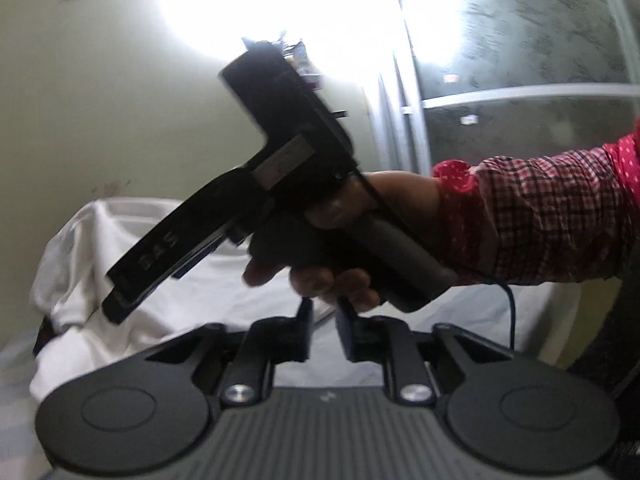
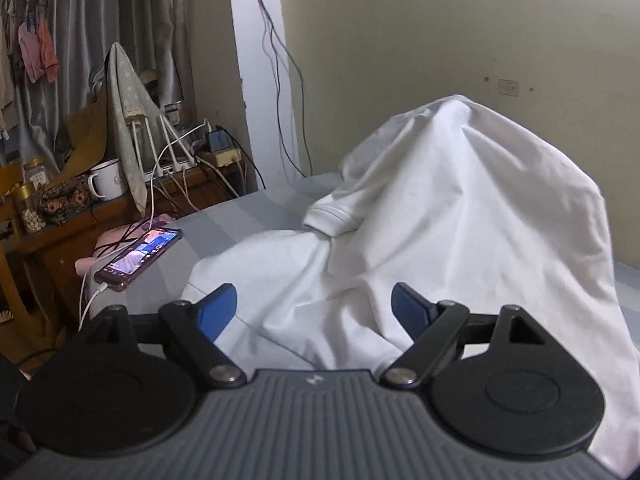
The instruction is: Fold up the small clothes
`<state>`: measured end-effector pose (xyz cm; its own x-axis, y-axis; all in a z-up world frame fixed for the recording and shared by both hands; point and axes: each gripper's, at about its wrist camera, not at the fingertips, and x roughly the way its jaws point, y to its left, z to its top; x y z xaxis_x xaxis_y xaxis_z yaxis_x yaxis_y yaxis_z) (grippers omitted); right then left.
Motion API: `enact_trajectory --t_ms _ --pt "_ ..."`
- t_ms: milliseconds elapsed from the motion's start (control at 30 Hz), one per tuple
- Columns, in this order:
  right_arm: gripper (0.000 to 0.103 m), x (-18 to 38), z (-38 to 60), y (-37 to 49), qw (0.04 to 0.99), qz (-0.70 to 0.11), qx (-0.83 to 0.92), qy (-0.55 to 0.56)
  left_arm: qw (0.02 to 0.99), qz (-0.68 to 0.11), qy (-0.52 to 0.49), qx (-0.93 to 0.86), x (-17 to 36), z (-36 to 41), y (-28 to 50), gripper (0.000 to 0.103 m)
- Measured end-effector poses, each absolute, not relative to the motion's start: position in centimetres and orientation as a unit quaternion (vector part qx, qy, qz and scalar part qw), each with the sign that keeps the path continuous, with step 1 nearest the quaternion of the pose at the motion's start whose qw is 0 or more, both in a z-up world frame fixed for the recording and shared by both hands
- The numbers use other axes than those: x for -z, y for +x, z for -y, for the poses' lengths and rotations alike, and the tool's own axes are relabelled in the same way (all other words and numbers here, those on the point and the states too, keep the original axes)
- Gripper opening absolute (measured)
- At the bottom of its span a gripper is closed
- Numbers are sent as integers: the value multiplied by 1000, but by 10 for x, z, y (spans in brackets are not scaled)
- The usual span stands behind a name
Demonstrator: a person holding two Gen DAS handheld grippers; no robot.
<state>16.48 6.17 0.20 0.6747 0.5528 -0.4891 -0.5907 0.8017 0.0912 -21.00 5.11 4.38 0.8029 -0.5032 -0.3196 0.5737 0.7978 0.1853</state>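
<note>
One white shirt (image 2: 460,216) is all the folding work in view, and it is heaped rather than flat: a tall peak rises ahead and to the right of the right gripper (image 2: 314,312), a ribbed sleeve cuff hangs in front of the peak, and a smoother flap runs back under the jaws. It lies on a grey bed sheet (image 2: 240,216). The right gripper's blue pads stand wide apart with cloth beneath them but nothing pinched.

In the left wrist view, the left gripper (image 1: 322,316) has its pads nearly together with only a narrow gap, and I see no cloth between them. Ahead of it the person's hand (image 1: 340,240) holds the other tool, with the shirt bunched beyond and to the left.

I judge the fold has not begun. The next move calls for pinching an edge or shoulder and spreading the shirt flat.
</note>
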Motion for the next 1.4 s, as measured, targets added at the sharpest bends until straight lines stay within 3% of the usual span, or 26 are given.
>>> enact_trajectory --t_ms 67,467,533,567,600,833,1100,1200,1400 --pt "86 -3 -71 170 909 -258 -324 -37 950 -128 119 257 -43 -68 -220 56" --pt "94 31 -172 176 888 -297 -338 -99 982 -168 34 82 -33 -163 -248 71" --pt "71 41 -175 178 895 -304 -302 -123 984 -164 30 60 -37 -175 -251 72" --pt "27 41 -169 180 895 -308 -299 -123 985 -160 30 52 -39 -179 -250 72" --pt "12 40 -159 184 891 -323 -298 -111 986 -156 30 46 -40 -182 -249 72" --pt "11 -24 -6 140 940 -256 -223 -28 989 -137 44 38 -53 -177 -211 76" --pt "11 -88 149 17 994 -95 45 -33 988 -118 95 22 -91 -148 -142 77" --pt "11 -100 185 -22 991 -41 128 -26 982 -111 144 46 -92 -116 -123 78" --pt "11 -110 227 -55 986 -19 165 -13 944 -113 290 113 -56 -34 -103 80"
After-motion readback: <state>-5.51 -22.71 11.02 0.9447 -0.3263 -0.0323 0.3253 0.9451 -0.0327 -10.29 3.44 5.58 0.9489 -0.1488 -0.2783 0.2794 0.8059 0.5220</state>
